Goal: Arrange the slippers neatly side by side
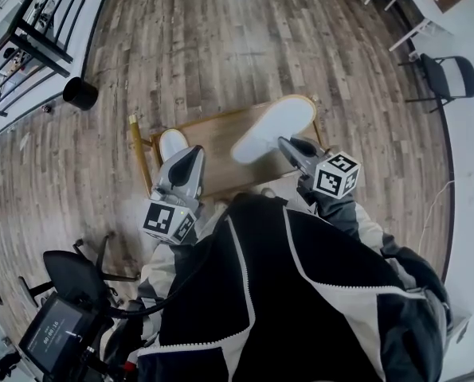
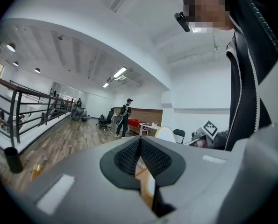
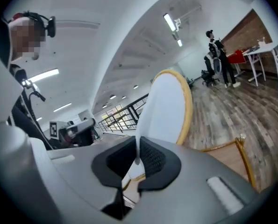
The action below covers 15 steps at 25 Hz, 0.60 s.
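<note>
My right claw [image 1: 284, 142] grips one slipper [image 1: 272, 126] over the counter [image 1: 217, 153] — left claw [image 1: 195, 153] clenched, empty, near the other slipper [image 1: 171, 143].

We are seeing only one rounded end of the second slipper [image 1: 171, 142], as the left gripper [image 1: 193, 157] is covering the rest. The right gripper [image 1: 287, 144] is hiding the pinched edge of the raised slipper [image 1: 275, 127], and the person's jacket [image 1: 300, 293] is blocking the near side of the wooden table [image 1: 221, 130]. We are failing to read the small print on the screen [image 1: 57, 329], and the distant people [image 2: 124, 116] in the left gripper view are appearing too small to tell apart
</note>
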{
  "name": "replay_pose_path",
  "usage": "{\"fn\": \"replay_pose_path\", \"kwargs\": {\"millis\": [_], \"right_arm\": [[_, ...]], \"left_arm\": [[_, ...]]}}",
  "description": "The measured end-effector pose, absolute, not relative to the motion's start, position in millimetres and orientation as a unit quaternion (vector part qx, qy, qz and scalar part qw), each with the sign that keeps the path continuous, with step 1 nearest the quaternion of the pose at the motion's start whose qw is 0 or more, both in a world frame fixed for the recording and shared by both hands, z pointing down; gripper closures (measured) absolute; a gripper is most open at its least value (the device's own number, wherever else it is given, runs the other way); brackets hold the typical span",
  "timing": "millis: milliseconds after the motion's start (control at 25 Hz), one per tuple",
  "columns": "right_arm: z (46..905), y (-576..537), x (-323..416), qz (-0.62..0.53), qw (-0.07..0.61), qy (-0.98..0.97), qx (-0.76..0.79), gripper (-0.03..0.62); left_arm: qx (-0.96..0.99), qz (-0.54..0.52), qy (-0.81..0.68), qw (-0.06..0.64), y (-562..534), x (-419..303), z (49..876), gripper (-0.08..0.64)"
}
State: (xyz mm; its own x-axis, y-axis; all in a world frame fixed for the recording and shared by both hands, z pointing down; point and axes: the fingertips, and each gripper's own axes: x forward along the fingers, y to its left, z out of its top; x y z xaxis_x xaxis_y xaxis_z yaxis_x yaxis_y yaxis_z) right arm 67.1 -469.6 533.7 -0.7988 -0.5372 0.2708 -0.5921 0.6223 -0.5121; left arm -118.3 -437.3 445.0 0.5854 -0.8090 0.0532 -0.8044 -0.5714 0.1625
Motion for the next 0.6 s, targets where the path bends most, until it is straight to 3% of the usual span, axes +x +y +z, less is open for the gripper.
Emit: {"fn": "replay_pose_path", "kwargs": {"millis": [280,600], "right_arm": [[468.9,-432.0,58.7,0.172,0.032,-0.942,0.285,0.566],[475.2,-416.5,47.3,0.175,0.045,-0.945,0.273,0.566]], "left_arm": [[0.883,-0.017,-0.461,0.082,-443.9,-123.0,434.8,0.546],[0.883,-0.021,-0.463,0.069,-428.4,-131.6,436.3,0.546]]}}
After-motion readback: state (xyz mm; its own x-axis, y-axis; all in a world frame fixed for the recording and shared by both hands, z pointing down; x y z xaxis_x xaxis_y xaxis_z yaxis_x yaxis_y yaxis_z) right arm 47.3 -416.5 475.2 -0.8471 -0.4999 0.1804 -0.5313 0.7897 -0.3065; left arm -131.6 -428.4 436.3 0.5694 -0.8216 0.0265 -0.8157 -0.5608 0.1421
